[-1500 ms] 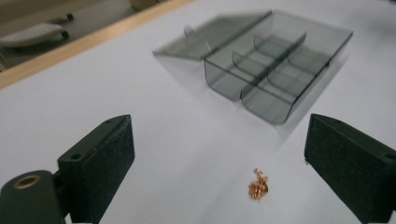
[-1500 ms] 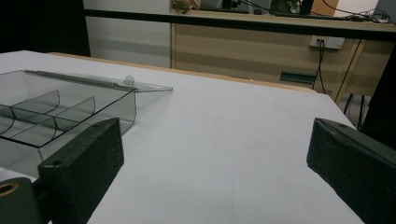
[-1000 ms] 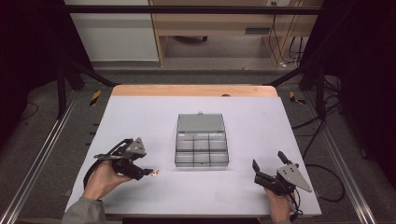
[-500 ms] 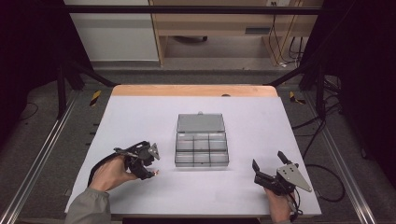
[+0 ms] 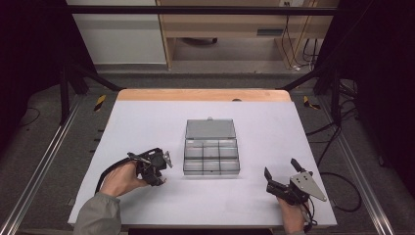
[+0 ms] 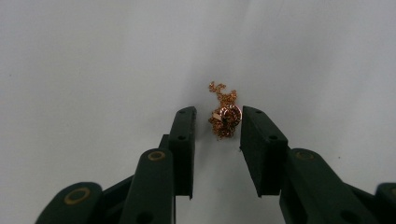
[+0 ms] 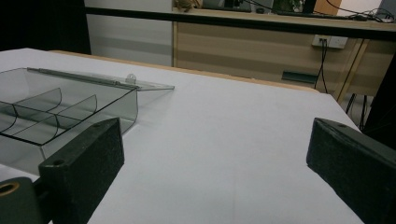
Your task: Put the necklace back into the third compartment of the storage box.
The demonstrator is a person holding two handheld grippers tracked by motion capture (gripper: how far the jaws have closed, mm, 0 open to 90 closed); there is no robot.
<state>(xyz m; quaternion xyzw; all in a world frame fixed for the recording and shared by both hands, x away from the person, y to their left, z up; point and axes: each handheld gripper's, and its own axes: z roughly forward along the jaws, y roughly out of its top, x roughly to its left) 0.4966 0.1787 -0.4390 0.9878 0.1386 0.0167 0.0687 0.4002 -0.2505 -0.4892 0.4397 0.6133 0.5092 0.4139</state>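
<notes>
A small heap of copper-coloured chain with a round ring lies on the white table. My left gripper points down at it, open, with one jaw on each side of the heap. In the high view the left gripper is just left of the clear plastic compartment box, whose lid lies folded back flat. My right gripper rests near the table's front right, open wide with nothing between its jaws. Its own view shows the clear box at the left.
The white table has a wooden strip along its far edge. Beyond stand a wooden bench and cables at the right. A cable loops from the left gripper across the table.
The left gripper has moved right toward the box and tipped down over the chain heap. The right gripper has stayed still.
</notes>
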